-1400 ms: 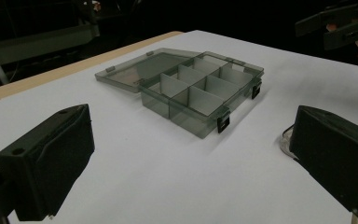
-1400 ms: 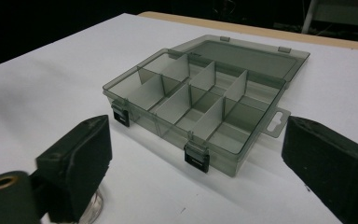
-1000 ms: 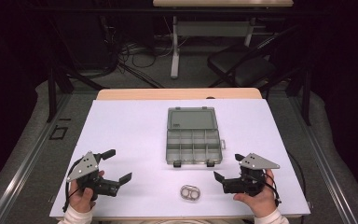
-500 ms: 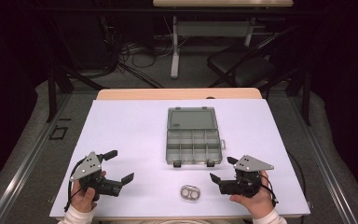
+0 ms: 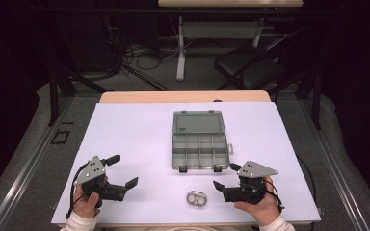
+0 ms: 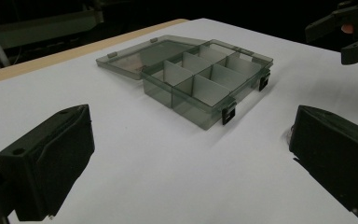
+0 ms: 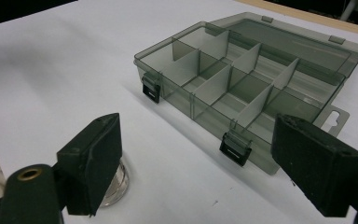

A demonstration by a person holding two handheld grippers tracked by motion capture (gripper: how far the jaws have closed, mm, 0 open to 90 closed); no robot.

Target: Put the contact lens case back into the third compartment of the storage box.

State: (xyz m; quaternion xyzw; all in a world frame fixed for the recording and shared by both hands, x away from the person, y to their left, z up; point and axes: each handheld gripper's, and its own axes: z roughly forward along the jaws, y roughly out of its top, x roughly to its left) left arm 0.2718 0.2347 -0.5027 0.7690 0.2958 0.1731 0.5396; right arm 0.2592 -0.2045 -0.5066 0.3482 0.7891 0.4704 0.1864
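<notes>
An open compartment box (image 5: 200, 139) lies at frame center, above 2 wide-open grippers, left (image 5: 118, 171) and right (image 5: 226, 175), flanking a small clear container (image 5: 196, 198).

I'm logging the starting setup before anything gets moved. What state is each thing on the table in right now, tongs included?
Compartment box: open, lid laid flat behind it, compartments look empty, both front latches undone.
Small clear double-ring object: lying flat on the table, untouched, in front of the box.
Left tongs: open, holding nothing.
Right tongs: open, holding nothing, jaws near the ring object.
</notes>
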